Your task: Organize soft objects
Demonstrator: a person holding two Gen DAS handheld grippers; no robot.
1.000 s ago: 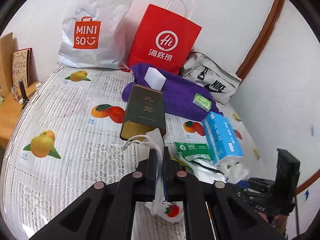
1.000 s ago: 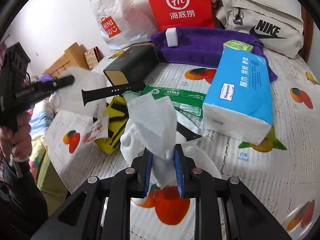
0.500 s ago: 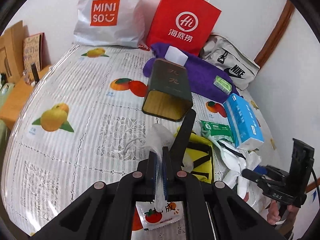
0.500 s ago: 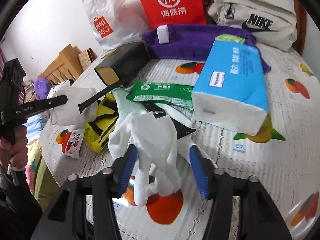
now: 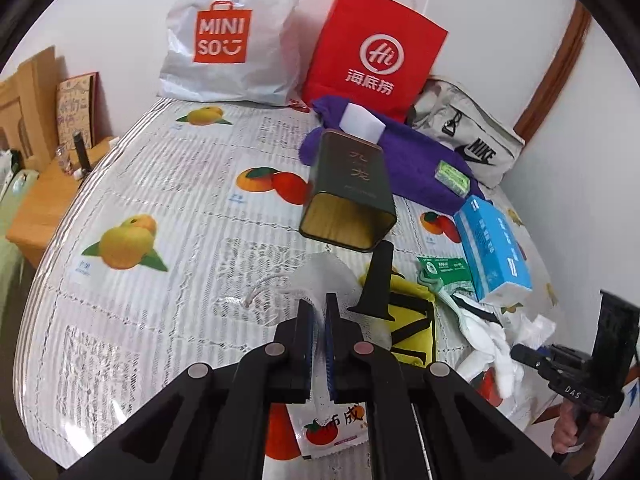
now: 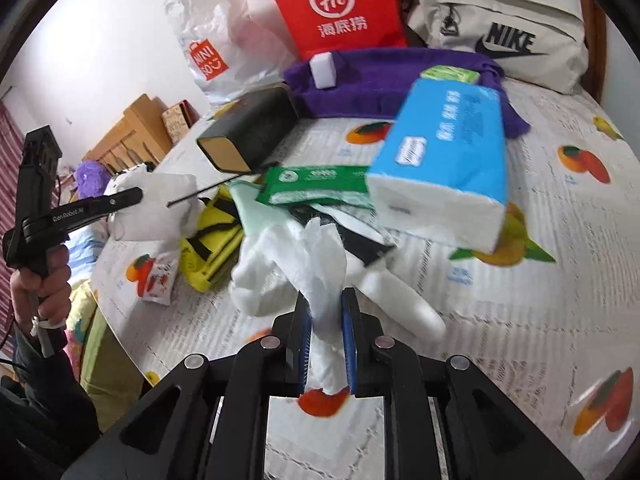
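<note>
A tin [image 5: 352, 196] and tissue pack [image 6: 444, 164] crowd the bed's [image 5: 160, 200] near edge. My left hand-held gripper [image 5: 319, 312] clamps a mask [image 5: 320, 280]; my right hand-held gripper [image 6: 326, 320] clamps a tissue [image 6: 320, 256].

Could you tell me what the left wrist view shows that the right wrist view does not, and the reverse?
Only the left wrist view shows the left gripper close up, shut on a white mesh cloth, and the tin's gold characters. Only the right wrist view shows the right gripper shut on white tissue and a purple plush beyond the bed. Both share the blue tissue pack, purple towel and red bag.
</note>
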